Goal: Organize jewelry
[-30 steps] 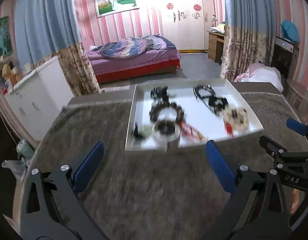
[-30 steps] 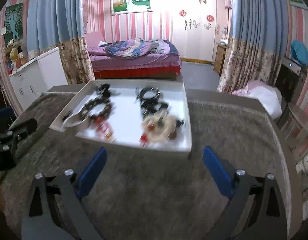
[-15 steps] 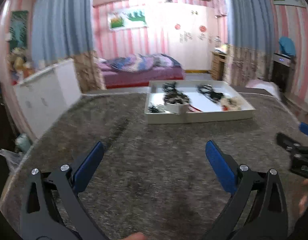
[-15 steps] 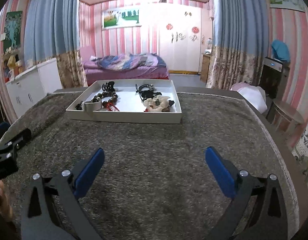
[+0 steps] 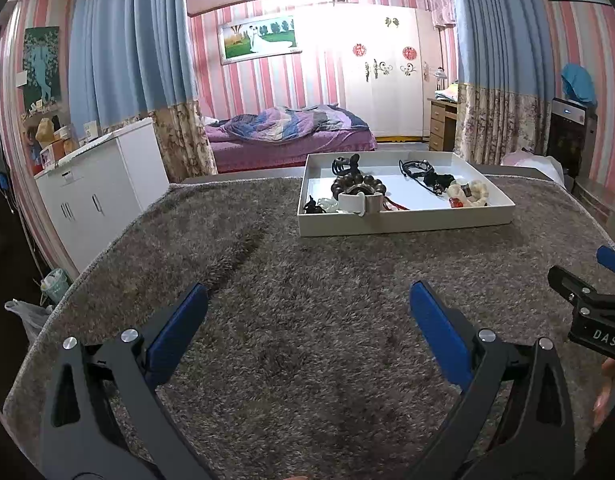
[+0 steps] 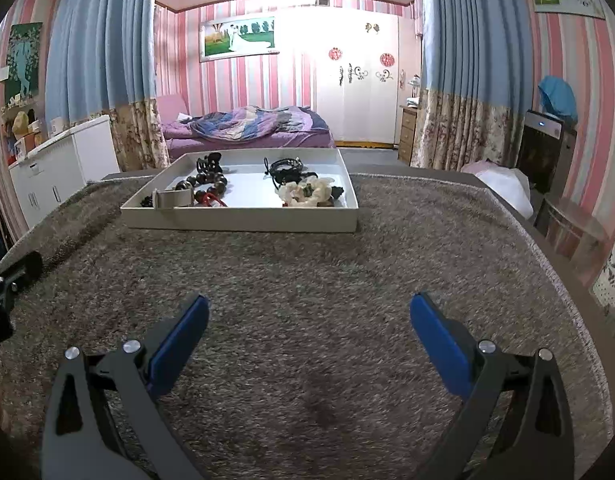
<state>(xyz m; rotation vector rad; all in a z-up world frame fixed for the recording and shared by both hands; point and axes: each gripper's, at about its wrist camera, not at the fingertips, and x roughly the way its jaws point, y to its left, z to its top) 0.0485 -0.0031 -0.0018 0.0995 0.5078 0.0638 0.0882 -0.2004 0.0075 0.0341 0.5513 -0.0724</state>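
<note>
A white tray stands at the far side of the grey shaggy table cover; it also shows in the right wrist view. In it lie a dark bead bracelet, a white bangle, a black cord piece, a cream bead bracelet and a black hair claw. My left gripper is open and empty, well short of the tray. My right gripper is open and empty, also short of the tray; part of it shows at the right of the left wrist view.
The grey cover spans the table to its edges. A white cabinet stands left of the table. A bed and curtains are behind it. A white bag lies at the right.
Both grippers have pulled back from over the tray and levelled out. The tray now sits farther away. Both stay open and empty.
</note>
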